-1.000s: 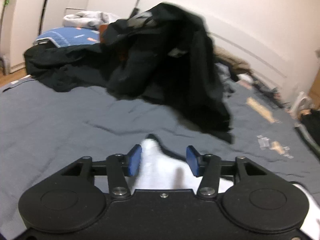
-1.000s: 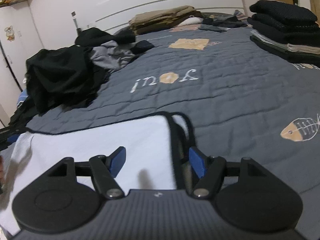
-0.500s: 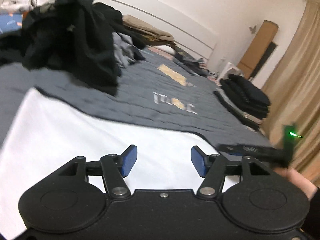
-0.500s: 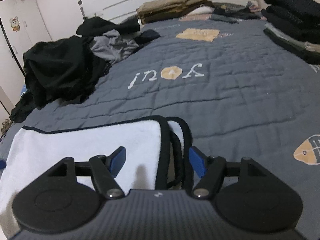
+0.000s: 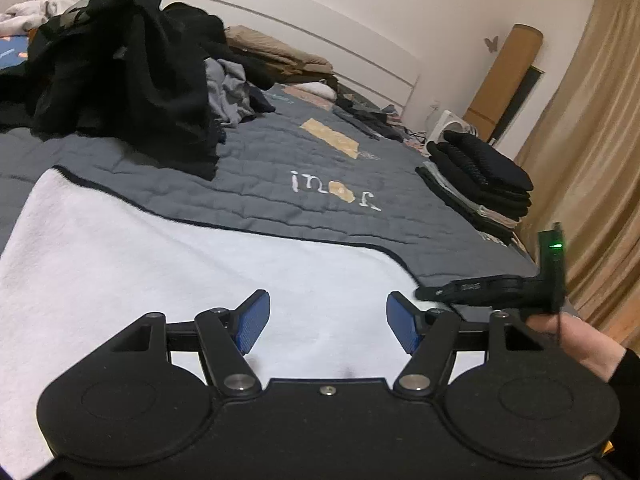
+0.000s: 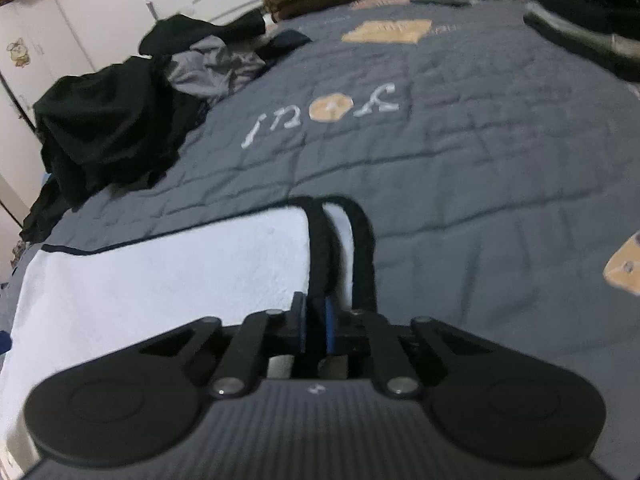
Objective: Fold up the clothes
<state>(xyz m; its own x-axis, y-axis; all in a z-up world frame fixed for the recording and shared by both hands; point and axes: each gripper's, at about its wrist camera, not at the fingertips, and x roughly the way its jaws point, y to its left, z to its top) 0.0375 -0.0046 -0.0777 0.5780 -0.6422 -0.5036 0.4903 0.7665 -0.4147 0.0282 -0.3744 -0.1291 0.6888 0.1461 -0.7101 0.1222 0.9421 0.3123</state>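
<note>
A white garment with black trim (image 5: 192, 248) lies flat on the grey quilt. My left gripper (image 5: 328, 322) is open and empty, low over its near part. In the right wrist view the same white garment (image 6: 168, 280) shows with its black-trimmed right edge (image 6: 318, 248) folded double. My right gripper (image 6: 315, 326) is shut on that black-trimmed edge. The right gripper's body (image 5: 492, 290) shows at the right of the left wrist view, held by a hand.
A heap of black and grey clothes (image 5: 120, 88) lies at the far left of the bed. A folded dark stack (image 5: 480, 172) sits at the right edge. Beige folded clothes (image 5: 276, 54) lie by the headboard. Curtains (image 5: 592, 160) hang at the right.
My right gripper has closed on the garment's black-trimmed edge. My left gripper has swung right from the black heap to above the white garment and stays open.
</note>
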